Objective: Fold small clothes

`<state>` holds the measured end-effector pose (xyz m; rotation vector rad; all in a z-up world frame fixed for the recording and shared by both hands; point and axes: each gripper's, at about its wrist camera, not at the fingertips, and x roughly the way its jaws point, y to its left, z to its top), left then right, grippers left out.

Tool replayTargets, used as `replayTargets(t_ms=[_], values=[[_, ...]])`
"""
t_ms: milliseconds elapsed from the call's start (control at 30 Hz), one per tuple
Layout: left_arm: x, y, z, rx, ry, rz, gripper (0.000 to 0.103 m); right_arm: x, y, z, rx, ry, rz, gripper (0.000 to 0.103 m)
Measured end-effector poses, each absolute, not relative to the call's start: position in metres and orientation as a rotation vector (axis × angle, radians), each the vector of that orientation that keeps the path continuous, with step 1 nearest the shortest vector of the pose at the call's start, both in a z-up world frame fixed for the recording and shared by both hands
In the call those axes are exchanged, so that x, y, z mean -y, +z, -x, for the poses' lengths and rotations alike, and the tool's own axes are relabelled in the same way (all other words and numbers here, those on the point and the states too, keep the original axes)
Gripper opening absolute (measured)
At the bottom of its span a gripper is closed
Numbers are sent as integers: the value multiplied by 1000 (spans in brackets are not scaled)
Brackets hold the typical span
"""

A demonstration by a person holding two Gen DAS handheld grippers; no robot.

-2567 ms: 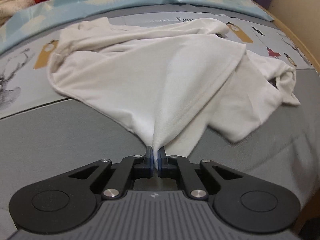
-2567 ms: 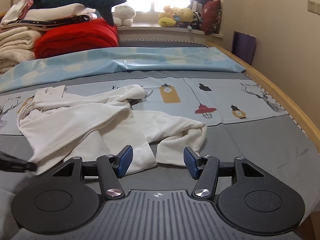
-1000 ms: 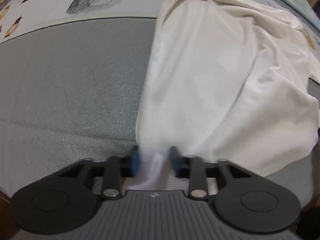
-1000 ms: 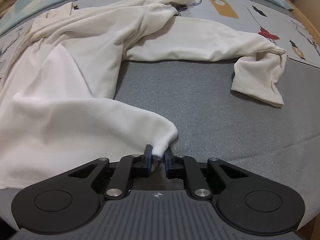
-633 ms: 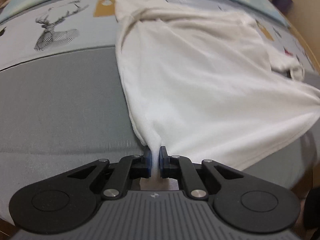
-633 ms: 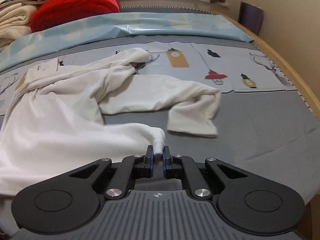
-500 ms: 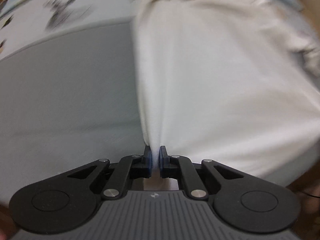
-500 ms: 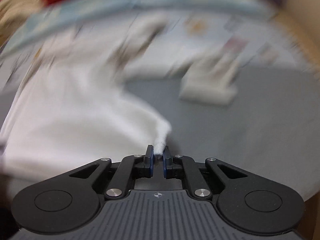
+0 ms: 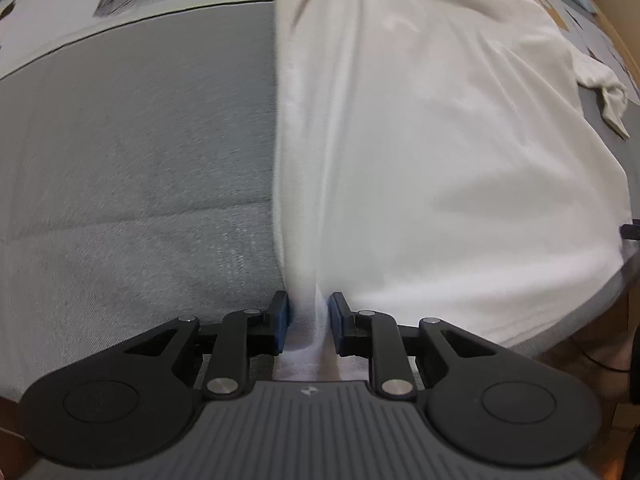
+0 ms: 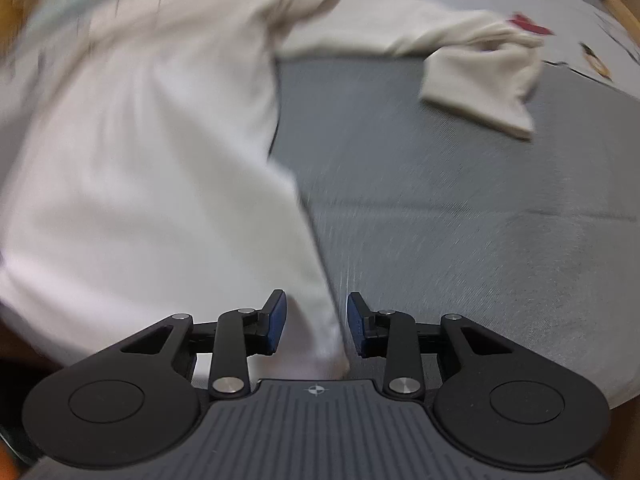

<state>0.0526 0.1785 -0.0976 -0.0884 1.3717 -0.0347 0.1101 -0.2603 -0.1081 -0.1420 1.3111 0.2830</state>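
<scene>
White cotton top [image 9: 440, 140] is spread flat across the grey bed cover [image 9: 140, 160], one sleeve [image 10: 480, 76] trailing off toward the printed sheet. Both grippers point steeply down at the near hem. Left gripper [image 9: 308, 326] is letting go, jaws opening, corner of the hem bunched between the blue pads [image 9: 281, 326]. Right gripper [image 10: 316, 326] is opening too, wider, with the other corner lying loose between its jaws. Right view's pretty blurry.

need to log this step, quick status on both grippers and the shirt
Left gripper and right gripper jaws opening, hem corners between them. White shirt spread flat on grey bedspread. Nothing in the way.
</scene>
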Motion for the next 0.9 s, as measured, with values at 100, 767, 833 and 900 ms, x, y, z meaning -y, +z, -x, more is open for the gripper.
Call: replayTargets(t_ms=[100,767,833,900], values=[[-166,-89,-52,-1320,-120,77,9,256,-102,-107,-1279,329,159,4],[-158,-84,-49,-1295,-155,108,15,295,-89,-109,-1200,203,42,20],[-162,-86,-53,-1310,-161,130,15,289,-100,-108,-1239,213,81,22],[-157,-97,-56,-1370,-160,79,15,277,-116,-109,-1311,208,179,24]])
